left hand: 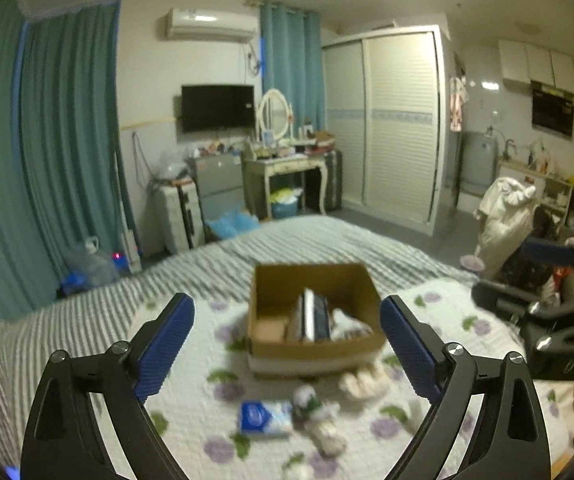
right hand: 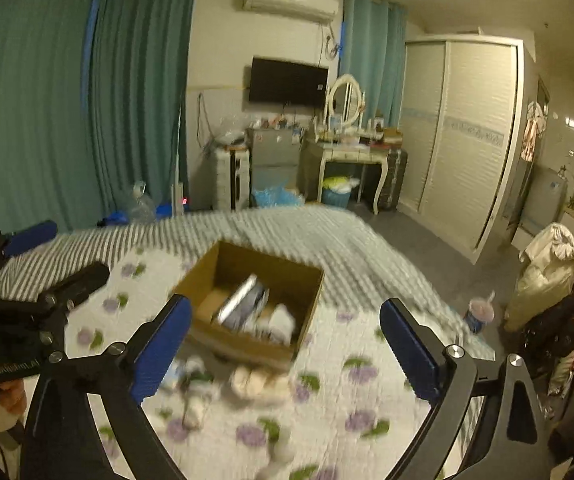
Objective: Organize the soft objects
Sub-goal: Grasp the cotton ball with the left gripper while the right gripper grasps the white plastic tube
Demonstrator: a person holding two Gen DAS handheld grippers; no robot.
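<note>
An open cardboard box stands on the bed and holds a dark flat item and white cloth. It also shows in the right wrist view. In front of it lie a blue tissue pack, a white and green soft toy and a cream soft thing, which also shows in the right wrist view. My left gripper is open and empty above them. My right gripper is open and empty, near the box's front. Both views are blurred.
The bed has a floral quilt over a striped cover. Beyond it stand a suitcase, a dressing table, a wardrobe and green curtains. A chair with clothes stands to the right.
</note>
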